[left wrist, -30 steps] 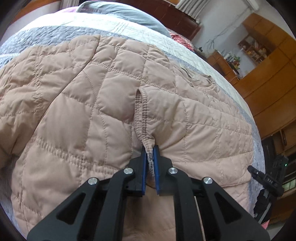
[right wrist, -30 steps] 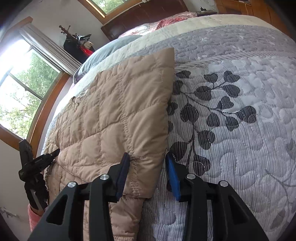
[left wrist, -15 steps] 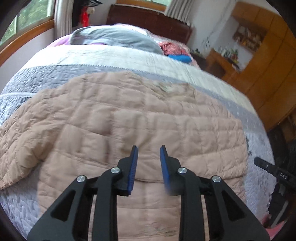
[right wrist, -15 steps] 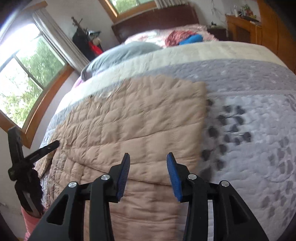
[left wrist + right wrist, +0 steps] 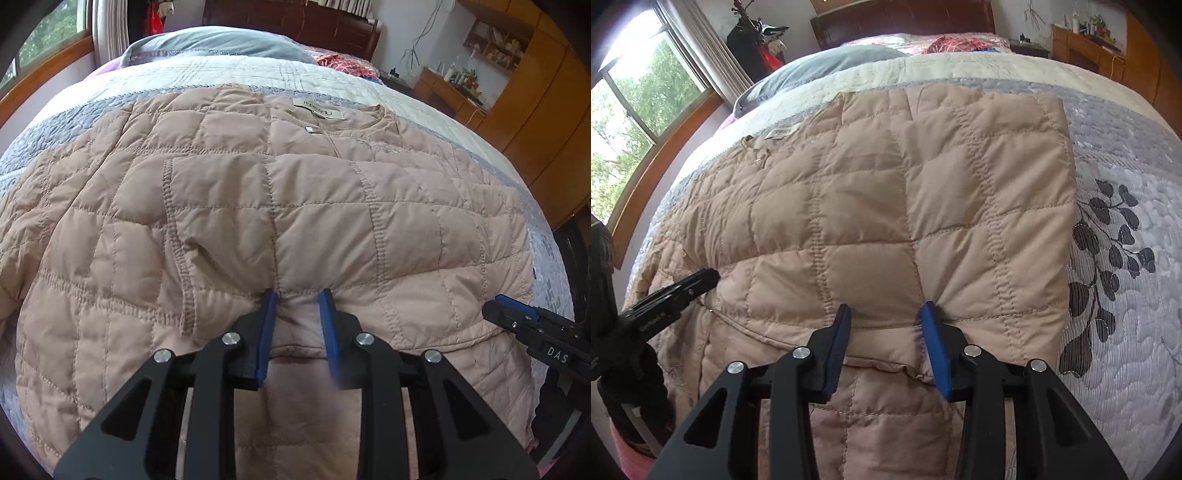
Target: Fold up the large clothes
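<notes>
A pink quilted jacket lies flat on the bed, filling mid-frame, its lower part doubled up toward the collar. The left gripper and right gripper, bottom centre in their views, straddle the folded edge with jaws apart, holding nothing, probably poised to pinch.

left wrist: low, near, faces headboard | right wrist: same | shared: jacket
</notes>
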Demonstrator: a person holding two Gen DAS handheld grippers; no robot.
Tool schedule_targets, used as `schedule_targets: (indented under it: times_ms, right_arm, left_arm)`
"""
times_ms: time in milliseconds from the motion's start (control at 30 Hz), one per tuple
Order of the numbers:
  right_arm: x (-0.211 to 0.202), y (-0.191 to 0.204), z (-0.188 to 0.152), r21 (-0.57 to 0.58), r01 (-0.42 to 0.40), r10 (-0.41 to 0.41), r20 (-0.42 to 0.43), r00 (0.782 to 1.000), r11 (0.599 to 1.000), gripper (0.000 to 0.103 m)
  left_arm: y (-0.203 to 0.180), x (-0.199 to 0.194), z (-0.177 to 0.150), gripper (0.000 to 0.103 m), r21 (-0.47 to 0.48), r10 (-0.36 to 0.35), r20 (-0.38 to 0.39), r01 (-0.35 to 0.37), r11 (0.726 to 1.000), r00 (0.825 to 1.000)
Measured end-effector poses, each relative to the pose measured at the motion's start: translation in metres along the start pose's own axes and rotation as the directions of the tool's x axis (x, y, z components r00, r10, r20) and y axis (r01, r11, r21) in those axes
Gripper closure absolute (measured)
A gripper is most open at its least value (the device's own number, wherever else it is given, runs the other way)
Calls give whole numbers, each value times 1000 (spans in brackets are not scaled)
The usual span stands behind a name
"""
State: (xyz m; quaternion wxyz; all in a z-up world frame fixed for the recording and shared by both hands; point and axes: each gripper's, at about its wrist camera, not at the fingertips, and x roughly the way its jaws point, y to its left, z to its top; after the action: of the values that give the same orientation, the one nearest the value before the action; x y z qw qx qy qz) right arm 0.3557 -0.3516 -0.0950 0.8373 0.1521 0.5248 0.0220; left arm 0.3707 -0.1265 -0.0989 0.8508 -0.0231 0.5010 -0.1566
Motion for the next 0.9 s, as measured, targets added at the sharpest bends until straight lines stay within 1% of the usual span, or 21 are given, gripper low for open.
schedule_targets:
  times_ms: [100, 133, 233, 300, 333, 367, 400, 433, 467, 500, 600, 667, 700, 767, 833, 900]
  right_arm:
    - [-2, 4, -3, -25, 22, -21, 17, 1000, 999, 62]
    - [-2, 5, -3, -26, 16, -16, 23, 1000, 1000, 61]
    - [-9, 1, 3, -12, -54, 54, 42, 998, 998, 58]
    - [-26, -5, 6, -3, -115, 115, 71, 991, 993, 57]
    - [-34, -8, 7, -1, -127, 127, 88, 988, 992, 57]
    - [-43, -13, 8, 4, -130, 129, 106, 986, 992, 56]
    - [-54, -21, 8, 24, -120, 116, 121, 986, 993, 55]
    - [-60, -27, 10, 40, -117, 111, 132, 985, 992, 55]
    - [-67, -34, 10, 52, -116, 107, 144, 984, 992, 54]
    - [-73, -43, 10, 74, -103, 91, 155, 984, 992, 54]
    - [-78, -63, 10, 120, -64, 45, 158, 986, 991, 52]
    - [-75, -74, 9, 146, -34, 14, 136, 991, 989, 51]
    - [-72, -76, 9, 150, -8, -10, 119, 993, 989, 51]
    - [-61, -80, 13, 156, 21, -35, 89, 995, 988, 51]
    - [-52, -79, 12, 172, 4, -14, 57, 998, 985, 51]
    - [-46, -79, 10, 176, -24, 18, 35, 999, 984, 51]
  left_arm:
    - [-2, -1, -4, 78, 1, 1, 16, -1, 1000, 1000]
    - [-2, -2, -5, 78, -5, -1, 16, 1, 1000, 1000]
    - [5, -9, -1, 78, -37, -41, 3, 42, 998, 999]
    - [15, -19, 1, 70, -82, -79, -1, 79, 994, 997]
    - [22, -28, 1, 68, -113, -93, 8, 94, 989, 996]
    - [28, -36, 1, 63, -124, -97, 22, 99, 987, 995]
    - [35, -47, -1, 59, -132, -95, 42, 100, 986, 995]
    - [40, -54, -2, 55, -137, -85, 54, 92, 986, 995]
    - [51, -67, -4, 45, -151, -54, 74, 65, 986, 996]
    - [63, -78, -8, 42, -170, -21, 91, 37, 985, 996]
    - [105, -102, -18, 41, -227, 57, 109, -31, 973, 992]
    - [148, -120, -34, 41, -310, 119, 102, -82, 947, 988]
    - [163, -125, -40, 41, -340, 140, 99, -99, 935, 985]
    - [206, -143, -61, 41, -426, 221, 88, -163, 890, 971]
    - [243, -158, -80, 41, -503, 278, 76, -204, 840, 958]
    - [285, -176, -103, 41, -591, 325, 60, -229, 774, 944]
